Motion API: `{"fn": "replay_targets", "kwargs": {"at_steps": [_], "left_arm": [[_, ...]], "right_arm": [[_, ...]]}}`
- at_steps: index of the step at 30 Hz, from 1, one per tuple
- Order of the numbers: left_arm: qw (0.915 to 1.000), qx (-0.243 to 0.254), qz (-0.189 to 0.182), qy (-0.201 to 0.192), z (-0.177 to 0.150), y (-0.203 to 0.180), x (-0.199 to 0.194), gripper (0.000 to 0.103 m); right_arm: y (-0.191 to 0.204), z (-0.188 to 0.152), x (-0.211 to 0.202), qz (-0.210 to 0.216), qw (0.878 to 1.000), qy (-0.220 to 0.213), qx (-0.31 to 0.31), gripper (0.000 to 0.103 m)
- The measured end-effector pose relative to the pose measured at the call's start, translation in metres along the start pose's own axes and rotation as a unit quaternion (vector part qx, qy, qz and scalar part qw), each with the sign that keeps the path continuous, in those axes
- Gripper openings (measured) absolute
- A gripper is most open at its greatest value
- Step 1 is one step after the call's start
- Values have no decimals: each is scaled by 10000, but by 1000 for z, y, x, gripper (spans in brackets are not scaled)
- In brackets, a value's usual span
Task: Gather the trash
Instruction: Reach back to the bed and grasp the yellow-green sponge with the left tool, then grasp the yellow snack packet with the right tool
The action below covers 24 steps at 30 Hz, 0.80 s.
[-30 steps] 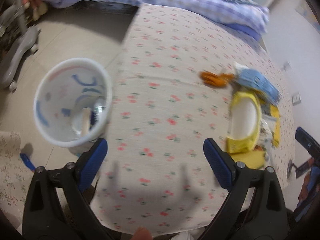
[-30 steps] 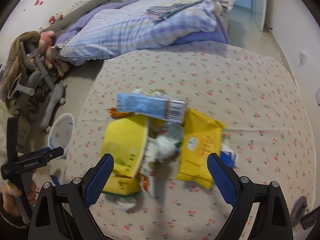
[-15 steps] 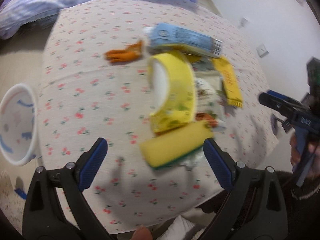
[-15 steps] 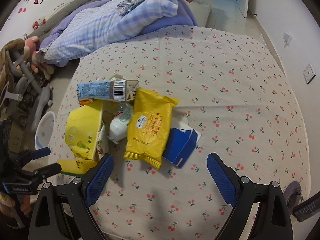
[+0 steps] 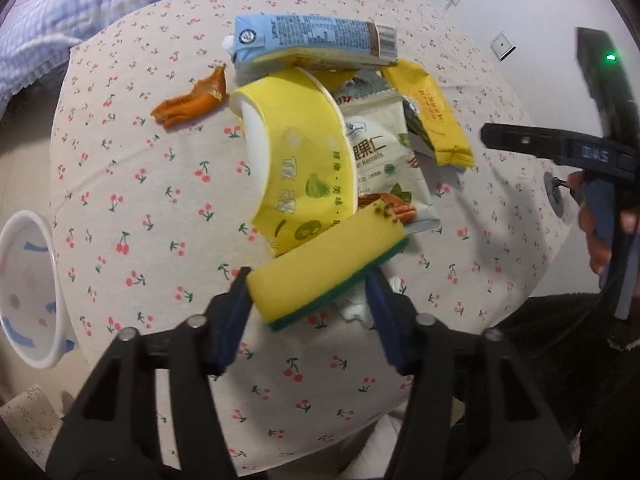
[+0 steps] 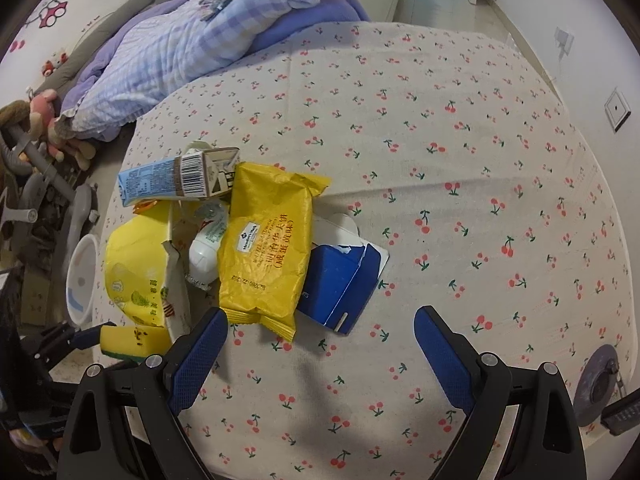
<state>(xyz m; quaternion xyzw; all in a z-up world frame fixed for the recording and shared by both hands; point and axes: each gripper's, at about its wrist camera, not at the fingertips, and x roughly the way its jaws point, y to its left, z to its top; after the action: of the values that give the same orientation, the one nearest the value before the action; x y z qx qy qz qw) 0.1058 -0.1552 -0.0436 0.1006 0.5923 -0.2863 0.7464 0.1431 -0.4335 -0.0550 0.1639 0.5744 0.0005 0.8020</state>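
My left gripper (image 5: 310,294) is shut on a yellow and green sponge (image 5: 324,270) at the near edge of a trash pile on the cherry-print table (image 5: 160,200). The sponge also shows in the right wrist view (image 6: 134,342). The pile holds a yellow paper bowl (image 5: 296,160), a blue milk carton (image 5: 312,46), a white nut bag (image 5: 384,168), a yellow biscuit wrapper (image 6: 264,248), a small white bottle (image 6: 206,248) and a torn blue box (image 6: 340,284). An orange peel (image 5: 192,98) lies apart at the left. My right gripper (image 6: 320,332) is open and empty, just in front of the blue box.
A white waste bin (image 5: 28,284) stands on the floor left of the table. A crumpled white tissue (image 5: 356,308) lies under the sponge. A bed with a checked quilt (image 6: 208,36) lies behind the table. Soft toys and a grey frame (image 6: 36,148) stand at the far left.
My left gripper swung from the bin toward the pile and closed on the sponge. My right gripper stayed open and shifted right, toward the blue box.
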Motion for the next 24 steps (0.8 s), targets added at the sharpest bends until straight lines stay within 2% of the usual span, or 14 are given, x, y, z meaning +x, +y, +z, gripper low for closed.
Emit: {"fn": "replay_targets", "kwargs": {"at_steps": [5, 13, 18, 20, 24], "left_arm": [[9996, 26, -279, -79, -2, 6, -7, 33], [9988, -15, -387, -307, -11, 14, -26, 31], [9981, -173, -382, -453, -17, 25, -38, 31], [9976, -264, -376, -513, -19, 31, -43, 31], [9966, -434, -364, -601, -23, 42, -49, 31]], "right_arm": [[-2, 7, 12, 150, 9995, 113, 270, 96], [12, 22, 26, 268, 9988, 150, 382, 95], [27, 28, 39, 178, 9992, 220, 283, 92], [32, 28, 44, 129, 9993, 251, 237, 89], [43, 30, 50, -158, 9996, 220, 56, 65]]}}
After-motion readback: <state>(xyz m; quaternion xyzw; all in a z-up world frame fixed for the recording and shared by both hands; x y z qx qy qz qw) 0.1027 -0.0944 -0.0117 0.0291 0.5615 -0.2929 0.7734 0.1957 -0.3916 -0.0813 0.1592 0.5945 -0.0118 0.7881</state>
